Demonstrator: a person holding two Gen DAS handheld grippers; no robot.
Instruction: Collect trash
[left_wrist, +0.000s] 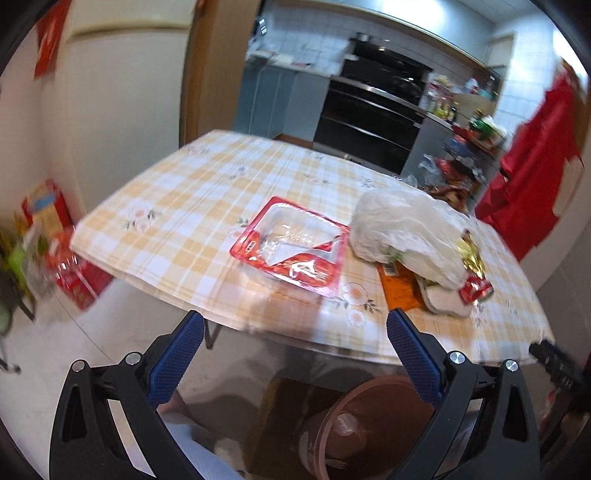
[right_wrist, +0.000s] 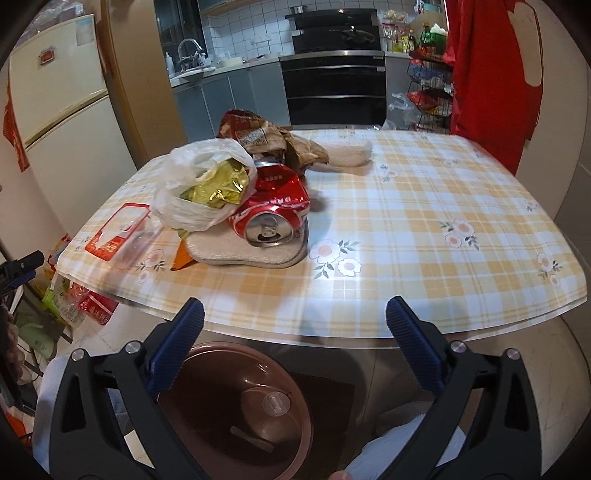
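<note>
- The crushed red can (right_wrist: 271, 206) lies on its side on a pale oval mat (right_wrist: 243, 254) on the checked surface (right_wrist: 406, 229). Its long axis runs away from the near edge, and its silver end faces the right wrist camera.
- A white plastic bag (right_wrist: 192, 184) holding gold foil leans against the can's left side.
- A red-rimmed clear tray (left_wrist: 291, 245) lies flat, left of the bag.
- A brown bin (right_wrist: 236, 410) stands below the near edge.
- The left gripper (left_wrist: 295, 332) and right gripper (right_wrist: 295, 321) both have their jaws wide apart, nothing between them.
</note>
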